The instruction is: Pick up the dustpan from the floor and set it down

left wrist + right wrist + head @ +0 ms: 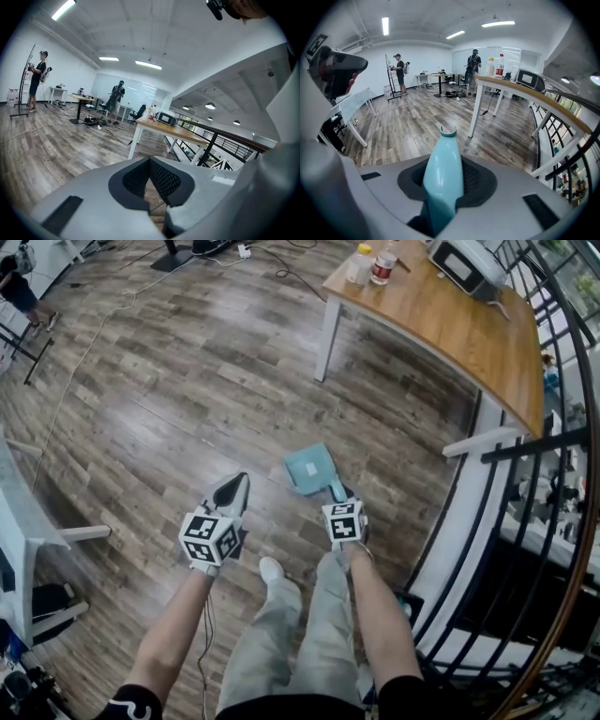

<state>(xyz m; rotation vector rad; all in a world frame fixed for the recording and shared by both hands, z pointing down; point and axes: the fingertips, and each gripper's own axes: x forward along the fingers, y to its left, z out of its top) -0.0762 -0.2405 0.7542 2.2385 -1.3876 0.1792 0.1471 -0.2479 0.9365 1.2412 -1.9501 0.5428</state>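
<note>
Within the right gripper [443, 180], the dustpan [307, 468] handle's end is hidden.

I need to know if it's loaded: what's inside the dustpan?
The dustpan tray shows only one small pale patch, too small to identify. Its handle end is covered by the right gripper.

Forearms [176, 632] stretched downward
Grey left hand-held gripper [240, 486] closed, empty; right hand-held gripper [338, 493] clamps the teal plastic dustpan [309, 469] by its handle.

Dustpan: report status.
Right tool shut on teal plastic dustpan, by its handle. Left tool shut, empty. Wooden floor below bare; white-legged wooden table stands ahead.
</note>
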